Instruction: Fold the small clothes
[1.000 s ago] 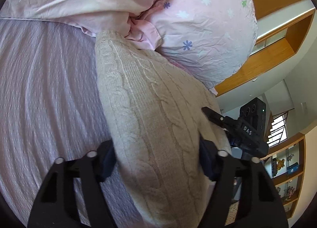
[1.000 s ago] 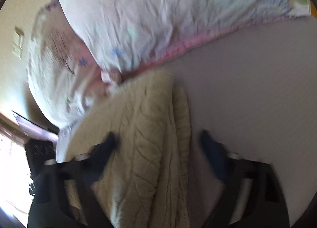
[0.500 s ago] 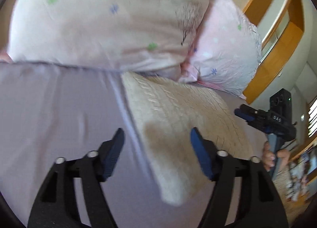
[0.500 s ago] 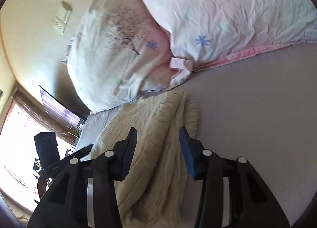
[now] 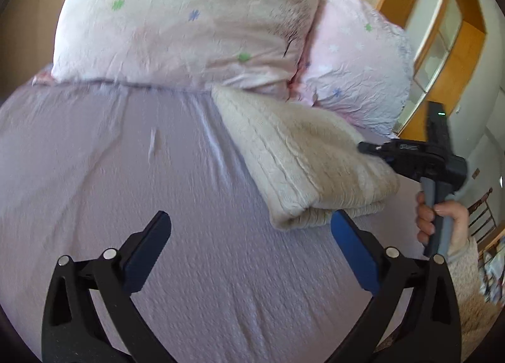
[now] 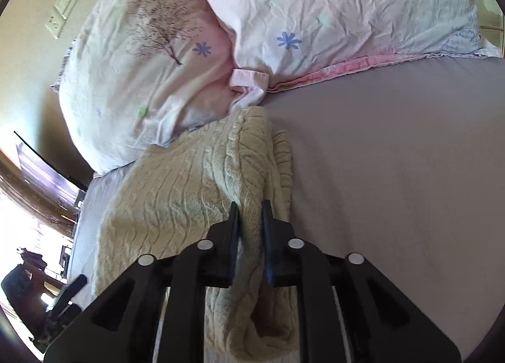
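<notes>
Beneath my fingers spreads the wrinkled lilac bedsheet [image 5: 132, 148], with two pink floral pillows [image 6: 331, 9] beyond the fingertips. The folded beige cable-knit sweater [image 5: 300, 158] lies on the sheet, its long axis running from the pillows back toward my right gripper [image 6: 250, 214], which is nearer and pinches a ridge of knit between narrow fingers. My left gripper [image 5: 251, 240] hangs wide, holding nothing; the sweater's corner sits just ahead of its right fingertip. I can read no writing anywhere

Right hand-held gripper [image 6: 250, 214] pinching cream knit sweater [image 6: 176, 192] fold; pillows [image 6: 331, 6] behind
</notes>
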`<state>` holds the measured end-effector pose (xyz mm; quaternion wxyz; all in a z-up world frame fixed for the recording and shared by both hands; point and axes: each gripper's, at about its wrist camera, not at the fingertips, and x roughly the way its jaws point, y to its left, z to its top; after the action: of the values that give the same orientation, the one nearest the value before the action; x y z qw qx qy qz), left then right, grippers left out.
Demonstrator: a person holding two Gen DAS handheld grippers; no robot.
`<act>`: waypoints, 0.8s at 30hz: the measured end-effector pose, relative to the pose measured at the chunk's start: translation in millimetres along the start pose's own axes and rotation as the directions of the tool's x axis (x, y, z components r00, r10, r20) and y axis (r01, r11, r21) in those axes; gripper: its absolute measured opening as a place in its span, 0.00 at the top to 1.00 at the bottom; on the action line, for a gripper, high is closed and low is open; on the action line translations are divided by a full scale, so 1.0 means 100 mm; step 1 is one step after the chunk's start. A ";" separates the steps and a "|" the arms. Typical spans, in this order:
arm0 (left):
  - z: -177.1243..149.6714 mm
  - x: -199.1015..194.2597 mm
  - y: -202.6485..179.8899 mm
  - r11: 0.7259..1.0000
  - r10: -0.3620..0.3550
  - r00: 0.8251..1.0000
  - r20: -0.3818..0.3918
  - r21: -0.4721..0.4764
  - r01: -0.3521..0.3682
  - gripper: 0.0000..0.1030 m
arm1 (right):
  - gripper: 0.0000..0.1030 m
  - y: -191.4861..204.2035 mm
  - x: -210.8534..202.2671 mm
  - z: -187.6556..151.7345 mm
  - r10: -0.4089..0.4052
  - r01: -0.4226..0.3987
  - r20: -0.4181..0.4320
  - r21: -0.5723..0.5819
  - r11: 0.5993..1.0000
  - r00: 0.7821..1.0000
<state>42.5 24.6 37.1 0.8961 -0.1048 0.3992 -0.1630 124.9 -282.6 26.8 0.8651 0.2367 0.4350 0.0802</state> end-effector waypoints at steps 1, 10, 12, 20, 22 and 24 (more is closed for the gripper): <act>-0.01 0.06 0.00 1.000 0.006 0.999 -0.035 -0.021 -0.007 0.02 | 0.44 0.01 -0.17 -0.07 -0.031 0.031 0.036 -0.012 0.999 0.999; -0.20 0.40 -0.22 0.993 0.113 0.985 -0.128 0.031 -0.110 0.02 | 0.01 0.11 -0.68 -0.78 -0.198 0.214 0.098 -0.195 0.957 0.975; -0.22 0.45 -0.29 0.987 0.153 0.980 -0.131 0.065 -0.145 0.02 | 0.01 0.15 -0.51 -0.89 -0.208 0.213 0.043 -0.201 0.956 0.977; -0.24 0.59 -0.44 0.954 0.270 0.954 -0.132 0.174 -0.246 0.02 | 0.01 0.35 -0.17 -1.04 -0.267 0.255 -0.003 -0.288 0.923 0.964; -0.24 0.63 -0.47 0.943 0.296 0.946 -0.131 0.199 -0.267 0.02 | 0.01 0.36 -0.13 -1.04 -0.300 0.283 -0.012 -0.292 0.913 0.954; -0.22 0.64 -0.46 0.942 0.294 0.948 -0.123 0.203 -0.266 0.02 | 0.01 0.37 -0.11 -1.06 -0.321 0.302 -0.016 -0.299 0.905 0.947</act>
<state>56.4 -43.6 -6.8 0.8830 0.0488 0.4603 -0.0773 37.0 -217.9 -1.6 0.8777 0.0307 0.4782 0.0122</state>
